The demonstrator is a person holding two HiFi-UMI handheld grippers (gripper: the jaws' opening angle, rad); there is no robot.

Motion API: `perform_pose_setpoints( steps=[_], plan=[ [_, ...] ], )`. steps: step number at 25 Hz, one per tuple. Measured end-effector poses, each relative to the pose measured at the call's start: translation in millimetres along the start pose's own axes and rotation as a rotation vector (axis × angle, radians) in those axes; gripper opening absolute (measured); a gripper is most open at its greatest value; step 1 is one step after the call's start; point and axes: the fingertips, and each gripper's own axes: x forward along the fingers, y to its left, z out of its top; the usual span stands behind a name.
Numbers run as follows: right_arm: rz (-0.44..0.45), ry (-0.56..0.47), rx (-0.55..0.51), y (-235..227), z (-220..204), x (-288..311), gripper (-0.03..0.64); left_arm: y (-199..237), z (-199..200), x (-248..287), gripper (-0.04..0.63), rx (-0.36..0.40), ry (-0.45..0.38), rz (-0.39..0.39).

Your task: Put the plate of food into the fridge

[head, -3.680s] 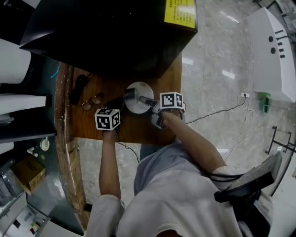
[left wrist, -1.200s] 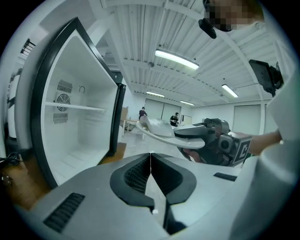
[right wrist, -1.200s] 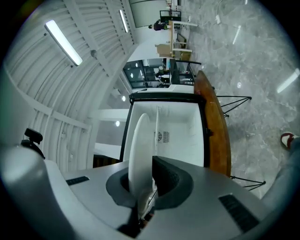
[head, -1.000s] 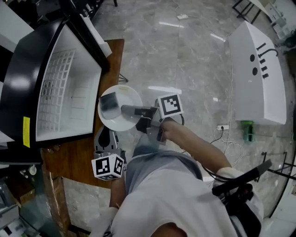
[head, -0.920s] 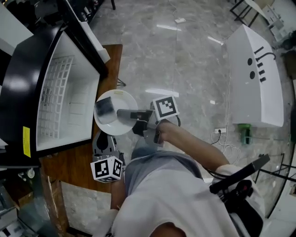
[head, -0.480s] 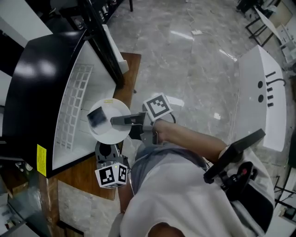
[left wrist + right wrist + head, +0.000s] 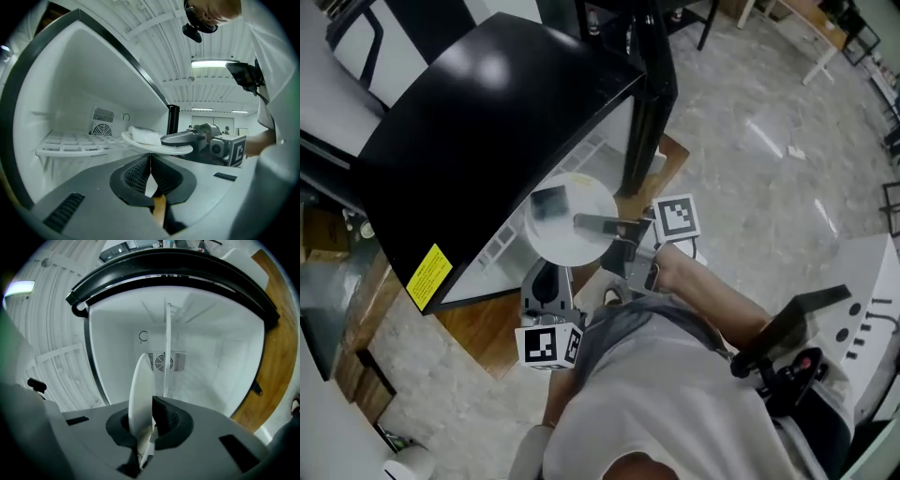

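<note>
A white plate with a pale piece of food on it hangs level at the mouth of the open fridge. My right gripper is shut on the plate's rim from the right. In the right gripper view the plate stands edge-on between the jaws of the right gripper, facing the fridge's white inside and its wire shelf. My left gripper sits lower, under the plate, shut with nothing in it. In the left gripper view the plate and food float just above the left gripper.
The fridge stands on a wooden table. Its black door is swung open at the right of the opening. A white wire shelf and a fan vent show inside. Marble floor lies to the right.
The plate was on the table before the closed fridge; now the door is open and my right gripper has carried the plate up to the opening. The left gripper stays low beneath it.
</note>
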Motion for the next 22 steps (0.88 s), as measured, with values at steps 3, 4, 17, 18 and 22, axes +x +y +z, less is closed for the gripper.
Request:
perform_pose_setpoints(
  steps=[3, 4, 17, 18, 22],
  plan=[
    [-0.013, 0.071, 0.001, -5, 19, 11, 0.023, 7, 4, 17, 0.018, -0.022, -0.022, 0.091],
    [-0.018, 0.085, 0.009, -7, 25, 13, 0.023, 9, 4, 22, 0.018, -0.035, -0.028, 0.115],
    [-0.070, 0.181, 0.096, -50, 44, 48, 0.023, -13, -12, 48, 0.018, -0.003, -0.026, 0.250],
    [-0.070, 0.175, 0.102, -48, 44, 51, 0.023, -13, -8, 48, 0.018, 0.003, -0.026, 0.254],
    [-0.079, 0.168, 0.098, -43, 44, 58, 0.023, -17, 4, 51, 0.019, 0.030, -0.022, 0.237]
  ],
)
